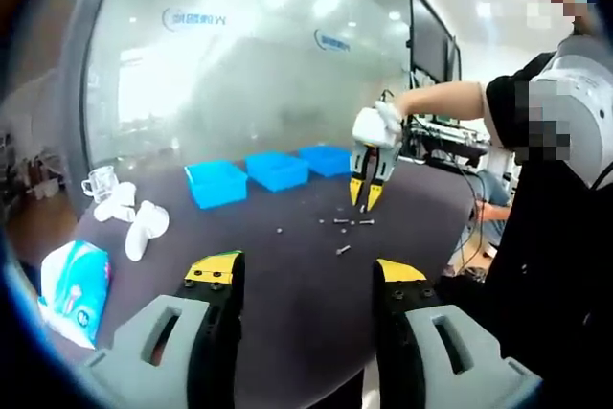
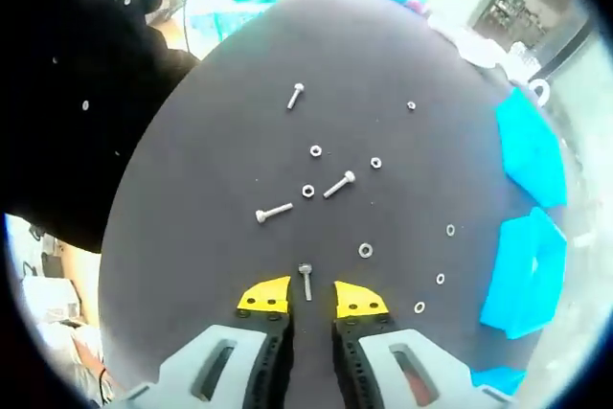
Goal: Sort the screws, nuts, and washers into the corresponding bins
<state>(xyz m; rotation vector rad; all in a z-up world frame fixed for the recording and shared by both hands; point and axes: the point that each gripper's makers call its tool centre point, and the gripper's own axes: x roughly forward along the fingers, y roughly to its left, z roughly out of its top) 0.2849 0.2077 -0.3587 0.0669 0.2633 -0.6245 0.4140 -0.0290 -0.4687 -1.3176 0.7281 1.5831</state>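
In the right gripper view, my right gripper [image 2: 311, 297] hangs low over the dark table [image 2: 192, 237]. Its yellow-tipped jaws stand a little apart, and a small screw [image 2: 306, 281] lies on the table between the tips. More screws [image 2: 338, 184], nuts [image 2: 365, 250] and washers [image 2: 440, 279] are scattered beyond. Three blue bins [image 2: 530, 150] line the right edge. In the left gripper view, my left gripper [image 1: 306, 273] is open and holds nothing. It sits well back from the screws [image 1: 343, 222] and the blue bins [image 1: 278, 170]. The right gripper [image 1: 367, 196] points down there in a gloved hand.
At the table's left in the left gripper view lie white gloves [image 1: 144, 227], a glass cup [image 1: 101, 182] and a tissue pack [image 1: 72, 284]. A person [image 1: 556, 189] in dark clothes stands at the right edge. Monitors [image 1: 429, 40] stand behind.
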